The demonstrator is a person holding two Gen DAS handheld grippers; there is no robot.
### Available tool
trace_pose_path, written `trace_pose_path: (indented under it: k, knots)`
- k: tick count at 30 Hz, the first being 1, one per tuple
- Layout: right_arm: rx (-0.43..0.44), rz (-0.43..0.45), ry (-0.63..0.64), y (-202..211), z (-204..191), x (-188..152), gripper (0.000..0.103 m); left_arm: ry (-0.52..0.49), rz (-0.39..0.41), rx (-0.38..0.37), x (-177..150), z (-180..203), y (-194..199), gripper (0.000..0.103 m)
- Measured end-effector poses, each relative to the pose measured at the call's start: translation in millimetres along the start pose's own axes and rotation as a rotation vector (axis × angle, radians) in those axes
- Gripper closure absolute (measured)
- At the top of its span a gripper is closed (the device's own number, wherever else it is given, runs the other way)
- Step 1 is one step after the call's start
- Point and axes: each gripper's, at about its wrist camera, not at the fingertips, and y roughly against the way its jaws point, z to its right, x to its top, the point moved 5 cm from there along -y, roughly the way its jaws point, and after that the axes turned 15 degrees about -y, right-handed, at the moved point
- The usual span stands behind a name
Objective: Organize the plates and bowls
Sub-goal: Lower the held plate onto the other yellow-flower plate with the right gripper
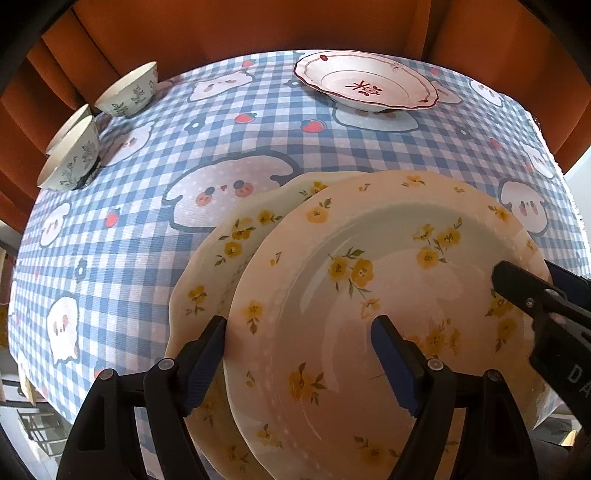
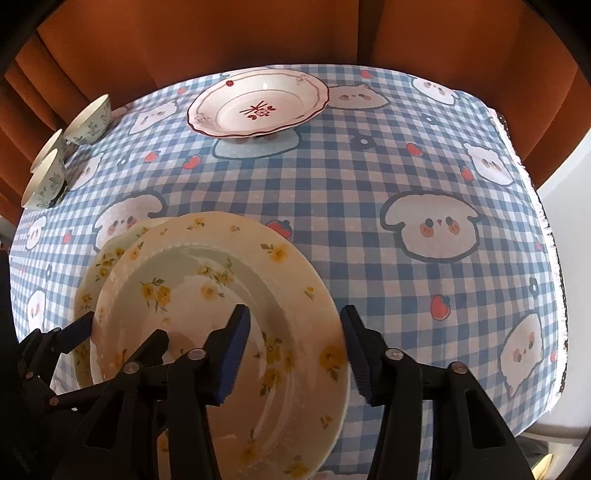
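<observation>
The upper yellow-flowered plate (image 1: 369, 295) lies on a second yellow-flowered plate (image 1: 221, 251), shifted to the right so the lower one's rim shows as a crescent on its left side; in the left wrist view the pair fills the lower centre and right of the frame, and in the right wrist view the upper plate (image 2: 229, 314) and lower plate (image 2: 99, 266) sit at the lower left. The left gripper (image 1: 299, 365) stands spread across the upper plate's left rim, one blue-padded finger outside the rim over the lower plate and the other over the plate's well; neither pad can be seen pressing on it. The right gripper (image 2: 295, 354) straddles the upper plate's right rim, one finger above the well and the other outside the edge over the cloth, with a gap showing on both sides of the rim. That right gripper also enters the left wrist view from the right edge (image 1: 517, 288), and the left gripper shows at the lower left of the right wrist view (image 2: 81, 325). The plates rest on a counter covered by a blue checked cloth (image 2: 369, 206) printed with cartoon animals and strawberries. At the far edge, top centre, sits a white plate with a red rim and red pattern (image 1: 365, 81). At the upper left stand small leaf-patterned bowls: one alone (image 1: 129, 92), and nearer, two nested together (image 1: 72, 155). An orange curtain (image 1: 221, 26) hangs behind the counter.
</observation>
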Motion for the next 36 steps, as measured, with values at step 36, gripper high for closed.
trace_pose_path:
  k: [36]
  knots:
    - [0.081, -0.026, 0.054, -15, -10, -17, 0.066, 0.055, -0.017, 0.027, -18, -16, 23, 0.015]
